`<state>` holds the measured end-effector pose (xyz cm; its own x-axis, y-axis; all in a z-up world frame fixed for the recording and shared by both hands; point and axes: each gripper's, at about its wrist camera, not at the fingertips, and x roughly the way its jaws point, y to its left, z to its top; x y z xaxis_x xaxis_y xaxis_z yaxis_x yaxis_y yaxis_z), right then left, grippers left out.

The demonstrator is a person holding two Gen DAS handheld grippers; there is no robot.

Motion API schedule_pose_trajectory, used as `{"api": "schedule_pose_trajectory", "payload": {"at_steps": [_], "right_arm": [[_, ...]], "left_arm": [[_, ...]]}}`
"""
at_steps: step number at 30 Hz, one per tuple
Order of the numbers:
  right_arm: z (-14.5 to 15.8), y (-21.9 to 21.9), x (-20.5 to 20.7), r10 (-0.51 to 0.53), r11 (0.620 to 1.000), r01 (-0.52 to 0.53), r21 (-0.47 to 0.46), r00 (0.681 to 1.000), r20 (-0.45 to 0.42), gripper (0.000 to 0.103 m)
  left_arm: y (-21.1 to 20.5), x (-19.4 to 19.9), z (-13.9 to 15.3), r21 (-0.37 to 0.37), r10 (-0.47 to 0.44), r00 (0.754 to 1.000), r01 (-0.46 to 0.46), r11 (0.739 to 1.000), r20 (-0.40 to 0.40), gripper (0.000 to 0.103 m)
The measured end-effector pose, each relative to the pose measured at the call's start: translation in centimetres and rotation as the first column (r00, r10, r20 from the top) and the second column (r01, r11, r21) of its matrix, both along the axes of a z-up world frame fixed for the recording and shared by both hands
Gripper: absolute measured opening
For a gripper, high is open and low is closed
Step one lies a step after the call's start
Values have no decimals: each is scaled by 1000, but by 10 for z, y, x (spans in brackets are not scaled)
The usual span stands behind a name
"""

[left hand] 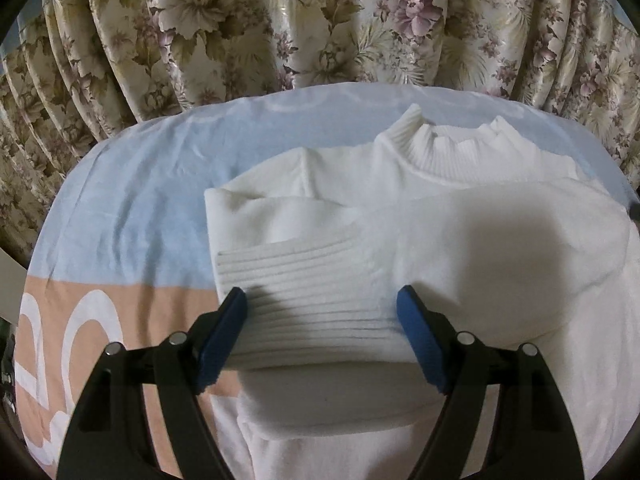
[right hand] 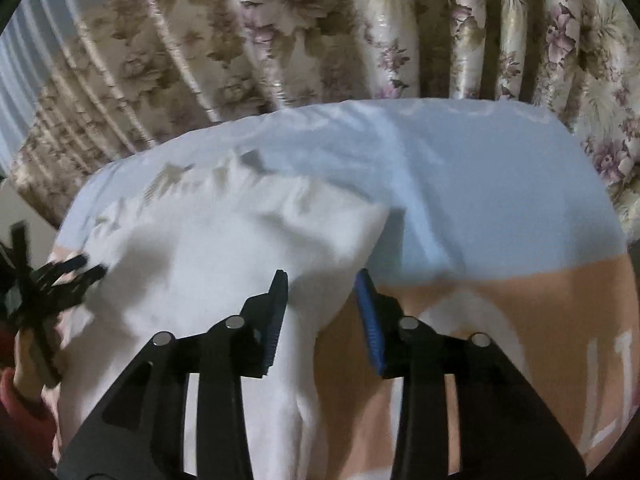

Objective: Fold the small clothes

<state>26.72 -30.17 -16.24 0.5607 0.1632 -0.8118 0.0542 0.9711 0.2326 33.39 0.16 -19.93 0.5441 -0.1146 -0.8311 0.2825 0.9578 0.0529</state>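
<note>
A white knit sweater (left hand: pixel 480 240) lies flat on the bed, its ribbed collar (left hand: pixel 452 148) toward the curtain. One sleeve is folded across the chest, and its ribbed cuff (left hand: pixel 304 280) lies between the blue pads of my left gripper (left hand: pixel 322 291), which stands wide open just over it. In the right wrist view the sweater (right hand: pixel 220 248) is blurred. Its right edge runs under my right gripper (right hand: pixel 322 276), whose jaws stand partly open with a gap either side of the cloth. The left gripper (right hand: pixel 76 272) shows at the sweater's far left edge.
The bed sheet (left hand: pixel 140 200) is pale blue with a peach band and white letters. A floral curtain (left hand: pixel 280 20) hangs close behind the bed. A hand (right hand: pixel 28 360) in a red sleeve (right hand: pixel 20 412) holds the left gripper.
</note>
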Motion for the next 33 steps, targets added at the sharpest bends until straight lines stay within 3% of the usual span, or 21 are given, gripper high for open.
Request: {"api": "schedule_pose_trajectory", "payload": {"at_steps": [2, 4, 5, 7, 9, 12, 16, 21, 23, 27, 29, 33], "right_arm": [[-12, -3, 23, -19, 1000, 19, 3, 999, -44, 48], [-26, -6, 37, -42, 999, 43, 18, 995, -92, 46], [-31, -6, 41, -39, 999, 43, 34, 995, -96, 25], [-27, 1, 44, -14, 998, 11, -56, 998, -53, 9], [-26, 5, 44, 26, 988, -29, -151, 999, -21, 8], [-31, 7, 42, 40, 982, -41, -186, 999, -9, 9], [-15, 3, 25, 21, 995, -17, -98, 999, 38, 50], [7, 30, -7, 64, 995, -55, -82, 991, 121, 53], [14, 44, -20, 73, 994, -60, -90, 986, 150, 72], [28, 70, -53, 103, 993, -91, -70, 977, 185, 80], [32, 81, -68, 110, 992, -97, -79, 977, 184, 94], [44, 102, -106, 132, 990, -120, -75, 973, 190, 100]], "left_arm": [[-1, -3, 0, 1, 7, 1000, -7, 1000, 6, 79], [-1, -6, 0, 3, 8, 1000, -8, 1000, 9, 79], [-1, -5, -1, 1, 8, 1000, -8, 1000, 8, 79], [-2, -6, -1, 2, 0, 1000, 0, 1000, 11, 79], [0, -6, -3, -3, -3, 1000, 3, 1000, 17, 83], [5, -4, -4, -13, 11, 1000, -11, 1000, 17, 88], [9, -5, 3, -34, 27, 1000, -27, 999, -11, 87], [17, -26, 28, -87, 49, 999, -48, 995, 4, 90], [21, -37, 39, -105, 60, 998, -58, 993, 15, 95], [29, -68, 57, -146, 79, 997, -77, 986, 13, 97], [33, -82, 62, -166, 83, 997, -82, 983, 3, 97], [42, -120, 78, -184, 105, 994, -101, 978, 14, 98]]}}
